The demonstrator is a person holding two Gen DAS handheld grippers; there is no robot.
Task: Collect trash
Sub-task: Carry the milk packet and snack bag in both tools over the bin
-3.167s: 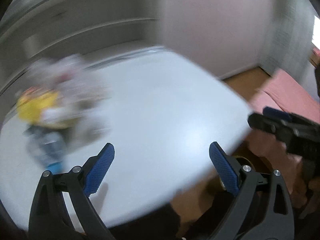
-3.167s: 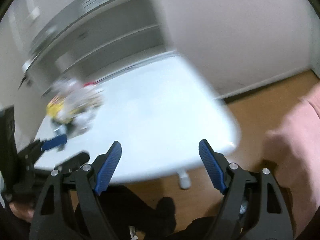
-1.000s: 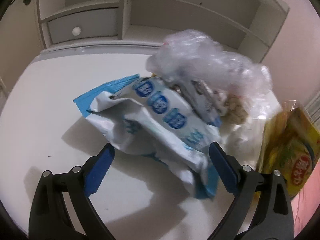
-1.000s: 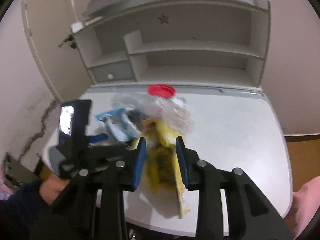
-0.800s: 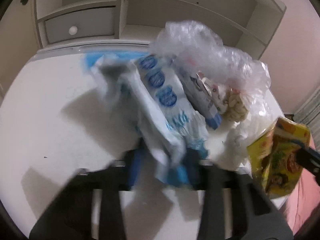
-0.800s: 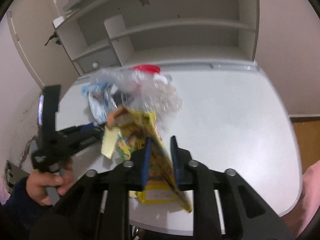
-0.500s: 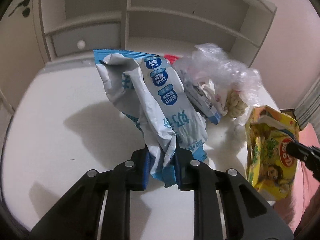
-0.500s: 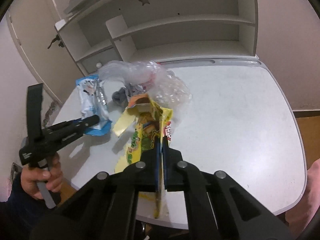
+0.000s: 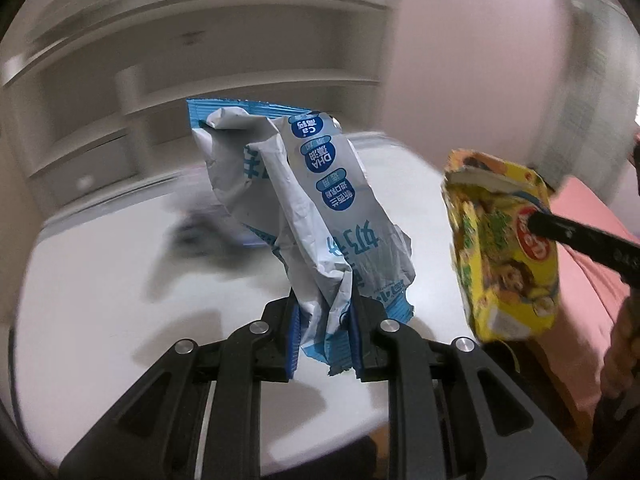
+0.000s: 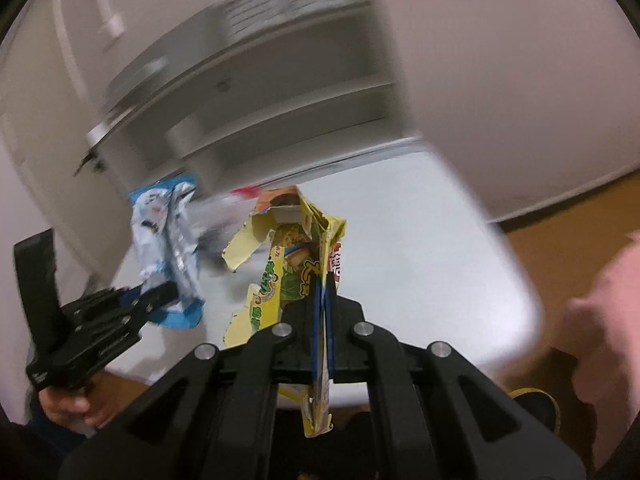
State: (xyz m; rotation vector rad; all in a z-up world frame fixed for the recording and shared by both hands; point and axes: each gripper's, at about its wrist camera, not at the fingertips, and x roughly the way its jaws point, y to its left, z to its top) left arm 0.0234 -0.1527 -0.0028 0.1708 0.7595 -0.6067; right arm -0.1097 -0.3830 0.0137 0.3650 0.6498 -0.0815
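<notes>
My left gripper (image 9: 325,326) is shut on a crumpled blue and white snack bag (image 9: 320,216) and holds it up above the white table (image 9: 100,288). My right gripper (image 10: 322,300) is shut on a flattened yellow snack box (image 10: 280,264), also lifted off the table. The yellow box shows at the right of the left wrist view (image 9: 504,248). The blue and white bag and the left gripper (image 10: 160,294) show at the left of the right wrist view (image 10: 168,248). More trash lies blurred on the table behind the bag (image 9: 200,228).
A white shelf unit (image 9: 200,80) stands along the table's far side. A pink cushion or sofa (image 9: 592,240) lies right of the table. Brown floor (image 10: 560,216) shows beyond the table's right edge.
Both grippers have lifted their items higher and swung to the right, away from the trash pile. The view is blurred from the motion.
</notes>
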